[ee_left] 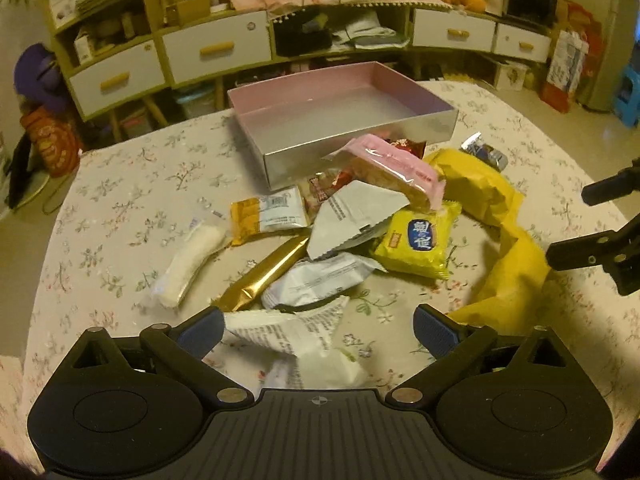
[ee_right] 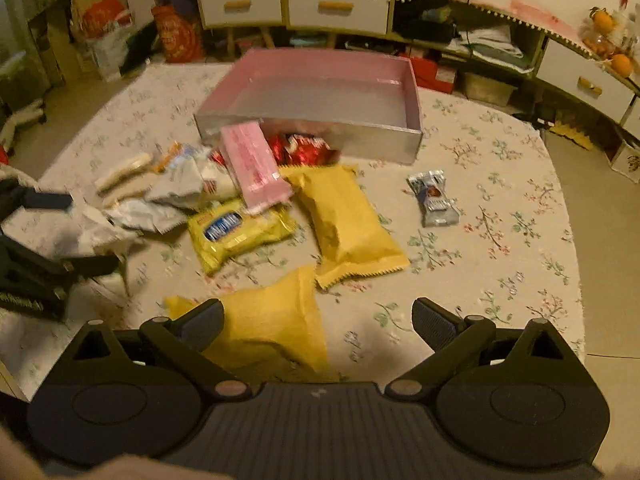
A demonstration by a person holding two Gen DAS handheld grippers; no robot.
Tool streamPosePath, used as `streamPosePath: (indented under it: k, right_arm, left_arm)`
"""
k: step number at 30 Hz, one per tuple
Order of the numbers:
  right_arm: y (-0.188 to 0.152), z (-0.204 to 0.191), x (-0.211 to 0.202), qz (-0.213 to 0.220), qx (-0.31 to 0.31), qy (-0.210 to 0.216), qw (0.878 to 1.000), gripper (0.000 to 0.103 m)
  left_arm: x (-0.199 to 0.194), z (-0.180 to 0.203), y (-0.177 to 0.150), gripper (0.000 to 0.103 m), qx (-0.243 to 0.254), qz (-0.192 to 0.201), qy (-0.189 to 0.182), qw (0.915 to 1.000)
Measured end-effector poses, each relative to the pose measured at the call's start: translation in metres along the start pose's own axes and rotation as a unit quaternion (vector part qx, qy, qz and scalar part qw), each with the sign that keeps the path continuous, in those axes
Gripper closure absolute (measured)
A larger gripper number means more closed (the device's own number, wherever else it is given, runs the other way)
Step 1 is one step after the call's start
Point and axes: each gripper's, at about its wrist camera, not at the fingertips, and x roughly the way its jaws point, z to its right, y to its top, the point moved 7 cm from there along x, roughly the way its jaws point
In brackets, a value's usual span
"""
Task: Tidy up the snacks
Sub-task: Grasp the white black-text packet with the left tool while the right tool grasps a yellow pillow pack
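Observation:
A pile of snack packs lies on the floral tablecloth in front of a shallow box (ee_left: 348,148) (ee_right: 320,136) with a pink inside and nothing in it. On top of the pile rests a pink wafer pack (ee_left: 396,170) (ee_right: 254,166); below it are a yellow biscuit pack (ee_left: 418,240) (ee_right: 236,228), a gold bar (ee_left: 266,274) and white wrappers (ee_left: 288,332). My left gripper (ee_left: 318,330) stands open just above a white wrapper. My right gripper (ee_right: 318,322) is open over the nearer of two plain yellow bags (ee_right: 276,328), the other yellow bag (ee_right: 344,224) lying beyond.
A small silver-blue candy pack (ee_right: 434,200) (ee_left: 484,152) lies alone to the right of the pile. A white rice cracker stick (ee_left: 192,262) lies at the pile's left. Cabinets with white drawers (ee_left: 216,46) stand behind the table. The table's edge (ee_right: 576,280) curves at the right.

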Motion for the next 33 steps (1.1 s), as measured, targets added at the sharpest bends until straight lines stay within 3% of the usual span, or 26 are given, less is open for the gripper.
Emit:
streamPosePath:
  k: [9, 14, 19, 22, 26, 33]
  right_arm:
    - [0.011, 0.01, 0.013, -0.015, -0.009, -0.022, 1.0, 0.011]
    - [0.023, 0.013, 0.023, -0.015, -0.018, -0.027, 0.999, 0.015]
    - [0.033, 0.023, 0.036, -0.02, -0.005, -0.021, 1.0, 0.024]
    - [0.036, 0.023, 0.046, -0.026, -0.006, -0.02, 0.999, 0.029]
    - [0.039, 0.02, 0.06, -0.039, -0.009, -0.025, 0.999, 0.038]
    - [0.041, 0.021, 0.076, -0.047, -0.009, -0.041, 0.998, 0.041]
  left_arm:
    - [0.014, 0.0, 0.006, 0.019, 0.049, -0.016, -0.025, 0.9984]
    - [0.017, 0.009, 0.015, 0.051, 0.096, -0.005, -0.047, 0.9943]
    - [0.025, 0.02, 0.014, 0.068, 0.157, -0.014, -0.059, 0.9857]
    - [0.031, 0.025, 0.012, 0.073, 0.184, -0.021, -0.053, 0.9814]
    - [0.045, 0.021, 0.011, 0.078, 0.181, -0.042, -0.043, 0.9816]
    - [0.053, 0.019, 0.011, 0.072, 0.194, -0.032, -0.03, 0.9801]
